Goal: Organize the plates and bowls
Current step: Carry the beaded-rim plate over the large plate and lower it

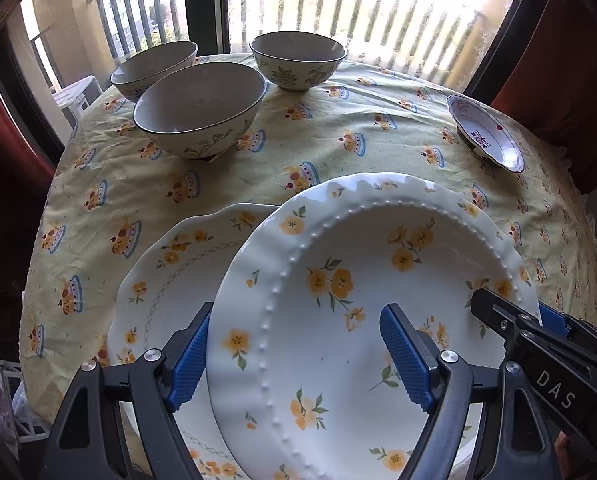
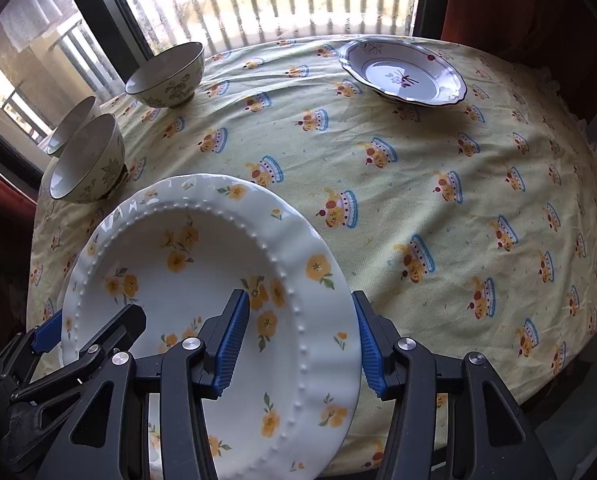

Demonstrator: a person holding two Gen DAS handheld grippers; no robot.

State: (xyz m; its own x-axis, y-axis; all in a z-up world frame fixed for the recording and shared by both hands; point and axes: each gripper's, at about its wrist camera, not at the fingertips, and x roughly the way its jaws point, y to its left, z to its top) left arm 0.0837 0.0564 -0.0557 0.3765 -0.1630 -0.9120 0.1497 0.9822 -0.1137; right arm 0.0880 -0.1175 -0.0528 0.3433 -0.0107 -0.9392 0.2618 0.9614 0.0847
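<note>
Left gripper: jaws about three-quarters open, straddling the left rim of the beaded floral plate; the left pad sits at the rim's outer edge, the right pad over the plate's well. Firm contact cannot be confirmed from the view.

Right gripper: jaws half open, straddling the same plate's right rim, one pad inside, one at the outer edge. Pad pressure likewise cannot be told.

Beaded floral plate: one, white with yellow flowers, tilted, in the lower centre of both views above the worktop.

Second floral plate: one, scalloped, with a chain pattern, lying on the worktop partly under the first, lower left of the left view.

Bowls: three, cream with green leaf print – near bowl, far left bowl, far centre bowl, upper left of the left view.

Small dish: one, white with purple motif, upper right.

Tablecloth: yellow, printed with fruit baskets.

Writing: "DAS" on the right gripper's body, lower right of the left view.
</note>
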